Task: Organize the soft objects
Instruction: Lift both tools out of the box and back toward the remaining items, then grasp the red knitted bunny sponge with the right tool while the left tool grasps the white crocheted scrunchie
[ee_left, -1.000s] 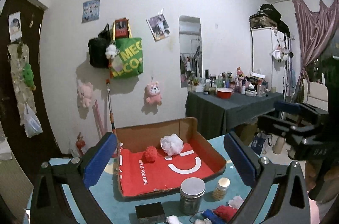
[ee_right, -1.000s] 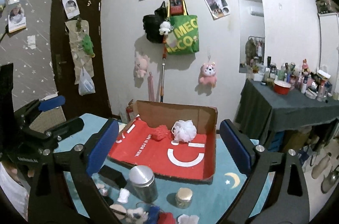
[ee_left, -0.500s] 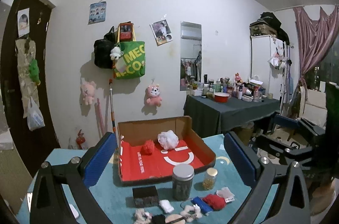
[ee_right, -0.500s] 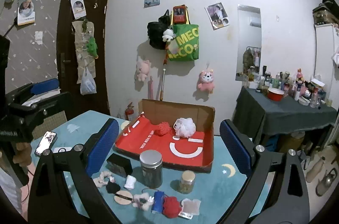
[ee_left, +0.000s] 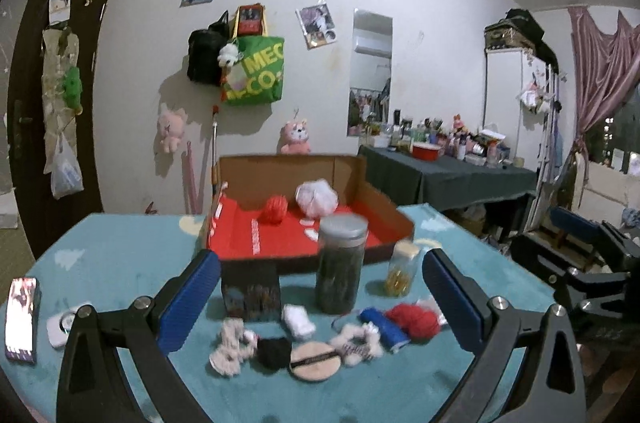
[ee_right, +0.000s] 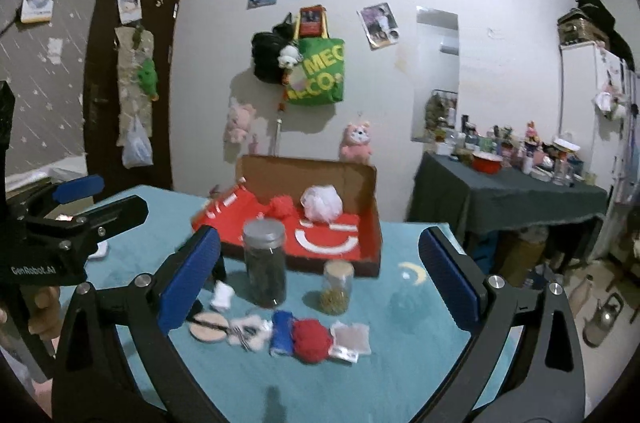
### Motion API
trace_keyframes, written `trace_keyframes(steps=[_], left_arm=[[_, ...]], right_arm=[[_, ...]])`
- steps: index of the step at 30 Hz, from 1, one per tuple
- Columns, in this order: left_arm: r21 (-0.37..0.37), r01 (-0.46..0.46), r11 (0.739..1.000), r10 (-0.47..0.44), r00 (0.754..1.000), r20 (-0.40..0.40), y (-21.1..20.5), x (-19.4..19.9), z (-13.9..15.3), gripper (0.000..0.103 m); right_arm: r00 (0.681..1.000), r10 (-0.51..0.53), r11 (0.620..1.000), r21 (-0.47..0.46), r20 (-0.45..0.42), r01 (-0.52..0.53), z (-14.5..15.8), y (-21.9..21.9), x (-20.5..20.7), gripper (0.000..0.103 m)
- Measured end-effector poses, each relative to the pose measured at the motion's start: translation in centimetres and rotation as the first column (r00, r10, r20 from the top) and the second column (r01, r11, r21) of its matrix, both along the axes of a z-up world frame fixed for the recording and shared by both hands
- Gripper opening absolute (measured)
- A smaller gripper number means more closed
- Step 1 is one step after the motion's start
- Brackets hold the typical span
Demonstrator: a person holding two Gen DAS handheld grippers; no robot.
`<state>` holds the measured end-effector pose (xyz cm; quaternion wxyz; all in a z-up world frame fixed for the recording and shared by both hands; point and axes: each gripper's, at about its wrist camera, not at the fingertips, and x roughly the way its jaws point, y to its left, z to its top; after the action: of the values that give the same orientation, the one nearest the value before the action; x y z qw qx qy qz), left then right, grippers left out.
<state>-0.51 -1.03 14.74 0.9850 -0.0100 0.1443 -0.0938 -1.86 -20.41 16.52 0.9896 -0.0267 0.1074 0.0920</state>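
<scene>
A cardboard box with a red liner sits at the far side of the teal table; a red yarn ball and a white mesh puff lie in it. In front, a row of small soft items: a red pompom, a blue roll, fluffy scrunchies, a black piece, a round powder puff. My left gripper and right gripper both stand open above this row, holding nothing.
A tall grey-lidded jar, a small cork-lidded jar and a dark box stand before the cardboard box. A phone lies at the table's left. A cluttered dark side table stands to the right.
Both grippers have pulled back and tilted down, so the row of soft items at the table's near edge has come fully into view. Both stay open.
</scene>
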Motion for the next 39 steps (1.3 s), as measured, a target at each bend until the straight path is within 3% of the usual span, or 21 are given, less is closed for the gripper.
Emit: trace_keyframes(steps=[4,11,17,39], left_arm=[[0.019,-0.017,1.000,0.018,0.999,-0.030,-0.2,0.7,-3.1,0.103],[0.015,-0.022,1.000,0.024,0.989,-0.148,0.0,2.7,-7.6,0.103],[0.006,-0.021,1.000,0.022,0.975,-0.220,0.6,4.1,-9.2,0.103],[0.013,-0.086,0.996,0.085,0.931,-0.354,6.4,7.2,-9.4,0.103]], right_arm=[[0.999,-0.019,0.999,0.026,-0.039,0.020,-3.4,-0.3,0.6,0.101],[0.991,-0.055,0.998,0.015,-0.121,0.057,-9.0,-0.4,2.1,0.101],[0.970,-0.046,0.998,0.037,-0.239,0.057,-12.5,-0.5,4.0,0.101],[0.928,-0.027,0.997,0.051,-0.371,0.050,-13.8,-2.1,8.0,0.101]])
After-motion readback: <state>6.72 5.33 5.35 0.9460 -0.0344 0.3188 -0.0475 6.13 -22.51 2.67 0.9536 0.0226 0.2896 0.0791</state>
